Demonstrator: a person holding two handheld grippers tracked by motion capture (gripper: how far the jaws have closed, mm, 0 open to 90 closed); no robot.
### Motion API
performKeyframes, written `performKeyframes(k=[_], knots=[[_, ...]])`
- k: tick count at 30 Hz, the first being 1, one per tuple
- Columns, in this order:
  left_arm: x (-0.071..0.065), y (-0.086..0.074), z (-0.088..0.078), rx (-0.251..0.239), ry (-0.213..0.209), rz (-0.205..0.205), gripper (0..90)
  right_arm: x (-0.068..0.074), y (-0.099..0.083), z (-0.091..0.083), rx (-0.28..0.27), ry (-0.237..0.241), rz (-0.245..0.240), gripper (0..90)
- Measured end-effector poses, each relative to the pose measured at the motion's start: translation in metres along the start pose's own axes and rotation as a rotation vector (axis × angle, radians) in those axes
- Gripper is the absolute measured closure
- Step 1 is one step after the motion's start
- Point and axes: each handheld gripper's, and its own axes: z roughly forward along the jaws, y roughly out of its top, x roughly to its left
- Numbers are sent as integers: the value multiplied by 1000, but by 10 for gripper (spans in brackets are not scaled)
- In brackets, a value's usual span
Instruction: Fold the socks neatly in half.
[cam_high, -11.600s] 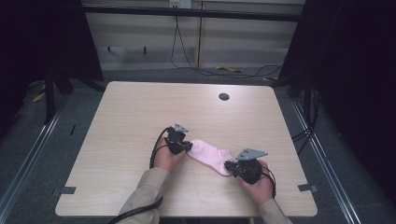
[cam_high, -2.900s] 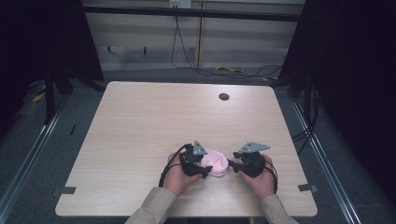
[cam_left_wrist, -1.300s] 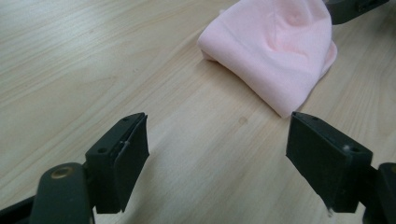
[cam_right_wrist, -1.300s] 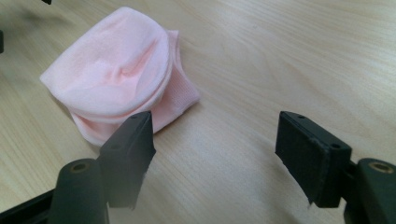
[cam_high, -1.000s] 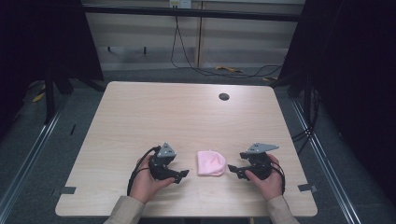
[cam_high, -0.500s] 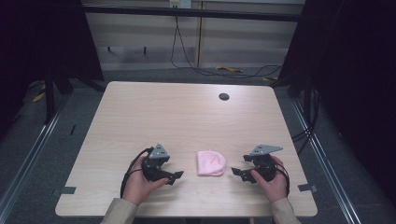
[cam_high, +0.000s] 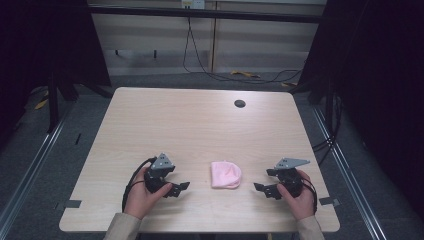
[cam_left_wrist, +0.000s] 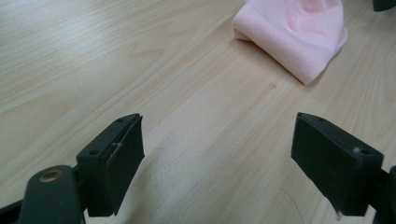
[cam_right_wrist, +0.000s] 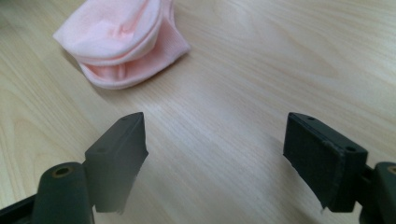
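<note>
On the left, my left gripper (cam_high: 176, 188) rests near the table's near edge, held in the left hand (cam_high: 141, 194). Its jaws stand spread wide with nothing between them, and in the left gripper view (cam_left_wrist: 217, 161) I see bare wood between the two pads, with the pink sock up toward the far right of that view. The gripper's cable (cam_high: 131, 180) loops round the left side of the hand.

Next comes the sock (cam_high: 225, 174), folded into a small bundle and lying flat on the table (cam_high: 190, 125), between the two grippers and apart from both. In the right gripper view the folded sock (cam_right_wrist: 120, 42) shows its layered open end toward me. There are no containers on the table.

On the right, my right gripper (cam_high: 265, 190) sits in the right hand (cam_high: 299, 197), jaws also spread wide and empty, pointing left toward the sock; the right gripper view (cam_right_wrist: 215, 161) shows bare wood between the pads.

For room: the far half of the table is open wood, apart from a small dark round hole (cam_high: 239, 103) near the far edge. Both hands are close to the near edge, and the right hand is fairly close to the right edge too.
</note>
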Motion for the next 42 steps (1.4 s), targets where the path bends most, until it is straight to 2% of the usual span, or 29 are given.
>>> performKeyframes(k=[6,10,16,20,25,29,31,34,35,42], knots=[[5,-3,-6,-3,1,-12,168,-5,-6,-5,9,-12,12,208],[10,-8,-10,13,10,1,167,-6,-8,-7,7,-14,15,208],[18,-14,-20,9,21,0,167,-7,-10,-4,16,-26,12,208],[26,-21,-26,18,26,-15,168,-9,-11,-4,11,-25,0,200],[33,-30,-33,35,59,-11,168,-9,-12,-3,6,-31,-13,193],[40,-35,-41,40,87,-6,168,-7,-12,-2,14,-45,-42,182],[41,-38,-44,28,84,-26,168,-7,-13,-1,10,-53,-54,180],[44,-40,-48,27,94,-23,168,-6,-14,0,2,-63,-77,170],[46,-42,-51,22,93,-35,168,-5,-14,1,2,-63,-81,155],[54,-51,-59,11,119,-59,170,-5,-15,2,-4,-64,-82,146]])
